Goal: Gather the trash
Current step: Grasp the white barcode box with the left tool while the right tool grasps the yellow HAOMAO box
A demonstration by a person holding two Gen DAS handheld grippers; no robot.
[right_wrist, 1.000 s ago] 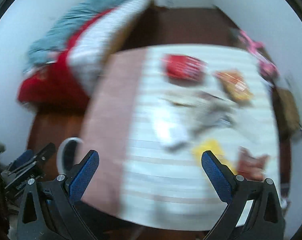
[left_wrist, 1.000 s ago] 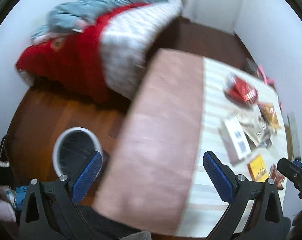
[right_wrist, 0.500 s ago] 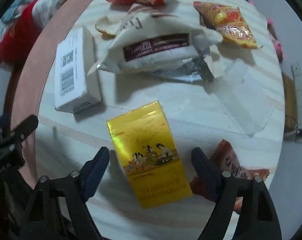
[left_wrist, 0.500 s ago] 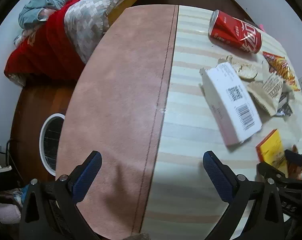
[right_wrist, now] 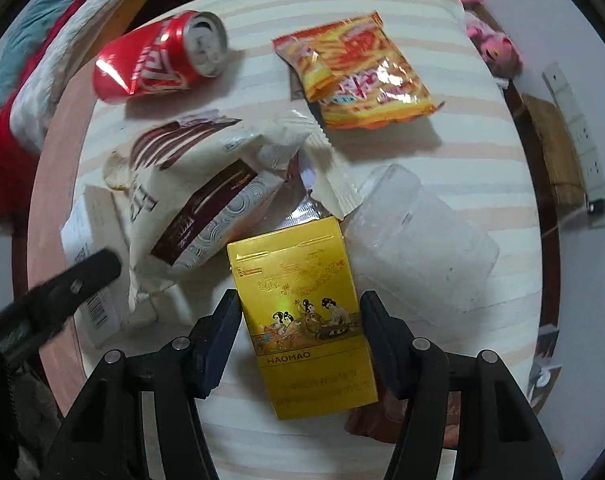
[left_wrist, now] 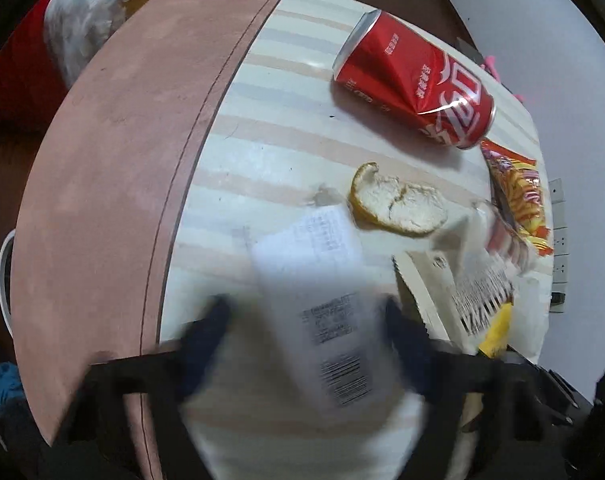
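Two grippers work over the striped table [right_wrist: 442, 152]. The right gripper [right_wrist: 300, 316] has its blue pads on both sides of the flat yellow cardboard box [right_wrist: 302, 312], touching or almost touching it; I cannot tell if it really grips. The left gripper [left_wrist: 306, 328] is blurred, its fingers apart around the white barcode carton [left_wrist: 326, 312]. Beyond lie a dented red soda can [left_wrist: 414, 80], a piece of orange peel [left_wrist: 398, 204] and an orange snack bag [right_wrist: 354, 72].
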